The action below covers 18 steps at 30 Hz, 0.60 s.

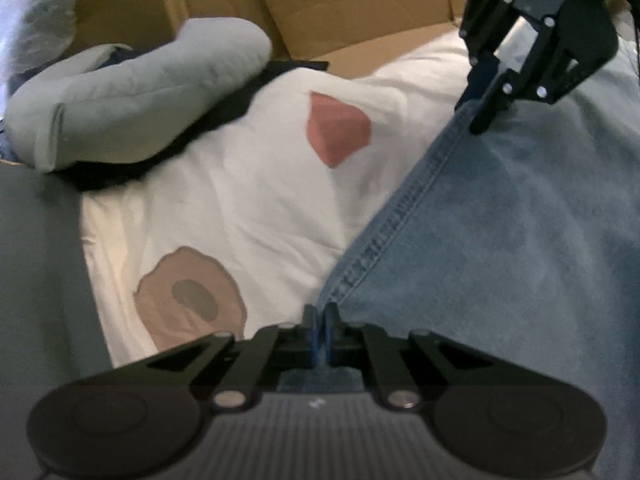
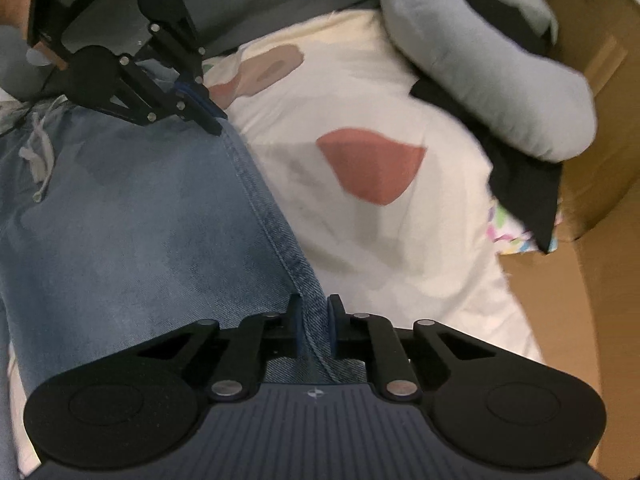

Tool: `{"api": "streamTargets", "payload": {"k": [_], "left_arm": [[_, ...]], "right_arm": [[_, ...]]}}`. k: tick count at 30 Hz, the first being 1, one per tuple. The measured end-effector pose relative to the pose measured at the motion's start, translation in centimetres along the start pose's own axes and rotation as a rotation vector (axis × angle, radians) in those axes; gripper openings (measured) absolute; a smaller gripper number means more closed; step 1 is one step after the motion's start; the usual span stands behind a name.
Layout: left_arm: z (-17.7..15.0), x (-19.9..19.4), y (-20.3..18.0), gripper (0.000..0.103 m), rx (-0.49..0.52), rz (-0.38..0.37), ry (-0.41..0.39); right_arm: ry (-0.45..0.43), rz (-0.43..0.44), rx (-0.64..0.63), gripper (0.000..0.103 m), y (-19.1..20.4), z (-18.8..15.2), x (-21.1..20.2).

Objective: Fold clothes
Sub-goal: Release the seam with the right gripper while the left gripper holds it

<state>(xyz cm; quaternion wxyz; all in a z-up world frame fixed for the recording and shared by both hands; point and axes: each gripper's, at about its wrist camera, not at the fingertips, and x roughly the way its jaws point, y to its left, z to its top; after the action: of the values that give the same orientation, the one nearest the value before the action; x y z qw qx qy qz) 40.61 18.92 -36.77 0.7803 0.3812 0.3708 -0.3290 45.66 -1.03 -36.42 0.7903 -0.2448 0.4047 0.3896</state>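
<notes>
Light blue denim jeans [image 1: 500, 240] [image 2: 140, 220] lie spread over a white bed cover. Their stitched side seam runs between my two grippers. In the left wrist view my left gripper [image 1: 320, 314] is shut on the near end of that seam, with a thin sliver of denim between the pads. My right gripper [image 1: 482, 120] pinches the same seam farther up. In the right wrist view the right gripper [image 2: 315, 306] is shut on the thick seam, and the left gripper [image 2: 212, 122] grips the far end. A pale drawstring [image 2: 40, 152] lies at the waist.
The white cover [image 1: 240, 200] [image 2: 380, 272] bears a red patch [image 1: 336, 128] and a tan one. A rolled grey-blue garment [image 1: 140, 88] [image 2: 500, 72] rests on a black cloth [image 2: 528, 184]. Cardboard [image 1: 340, 8] [image 2: 600, 160] walls the bed's edge. A person's hand [image 2: 16, 0] holds the left gripper.
</notes>
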Motion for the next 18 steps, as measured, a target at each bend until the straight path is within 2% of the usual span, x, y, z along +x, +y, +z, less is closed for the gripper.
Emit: {"api": "streamTargets", "payload": {"k": [4, 7, 9, 10, 12, 15, 18], "left_arm": [[0.4, 0.1, 0.6, 0.004, -0.028, 0.019, -0.003], [0.4, 2.0, 0.2, 0.006, -0.035, 0.028, 0.034], [0.6, 2.8, 0.7, 0.013, -0.032, 0.05, 0.034], [0.5, 2.5, 1.0, 0.014, -0.05, 0.051, 0.033], [0.2, 1.7, 1.9, 0.022, -0.089, 0.052, 0.031], [-1.3, -0.6, 3.7, 0.022, -0.141, 0.07, 0.021], [-3.7, -2.4, 5.4, 0.022, -0.201, 0.1, 0.048]], "right_arm": [[-0.008, -0.067, 0.006, 0.01, -0.3, 0.7, -0.4], [0.014, -0.081, 0.024, 0.012, -0.5, 0.8, 0.8], [0.042, -0.079, 0.049, 0.018, -0.7, 0.7, 2.3], [0.057, -0.075, 0.09, 0.029, -1.0, 0.7, 3.3], [0.039, -0.094, 0.129, 0.042, -1.5, 0.5, 3.1], [0.012, -0.071, 0.15, 0.044, -2.4, 0.0, 1.2], [0.005, -0.093, 0.137, 0.044, -3.1, -0.8, -1.1]]}}
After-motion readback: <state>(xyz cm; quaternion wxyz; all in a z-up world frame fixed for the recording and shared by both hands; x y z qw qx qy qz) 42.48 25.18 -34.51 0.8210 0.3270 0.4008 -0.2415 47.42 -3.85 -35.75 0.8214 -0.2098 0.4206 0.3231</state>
